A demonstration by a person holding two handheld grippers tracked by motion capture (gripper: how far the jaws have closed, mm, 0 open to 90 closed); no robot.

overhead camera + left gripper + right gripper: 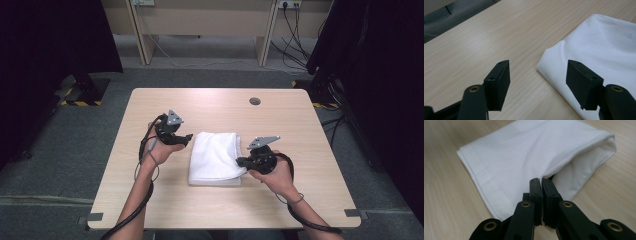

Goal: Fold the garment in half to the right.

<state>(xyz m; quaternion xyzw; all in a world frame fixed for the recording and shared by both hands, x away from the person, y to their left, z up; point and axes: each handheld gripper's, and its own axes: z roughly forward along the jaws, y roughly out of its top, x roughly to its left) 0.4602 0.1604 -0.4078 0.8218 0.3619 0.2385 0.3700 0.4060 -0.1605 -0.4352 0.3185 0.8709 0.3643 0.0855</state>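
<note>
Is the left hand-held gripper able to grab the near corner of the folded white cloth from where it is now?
Probably yes: the left hand-held gripper is open, the folded white cloth corner lies just ahead, nothing between.

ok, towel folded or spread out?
Folded. The white towel lies as a compact rectangle on the table; the right gripper view shows stacked layers, with the right gripper shut on an edge.
</note>
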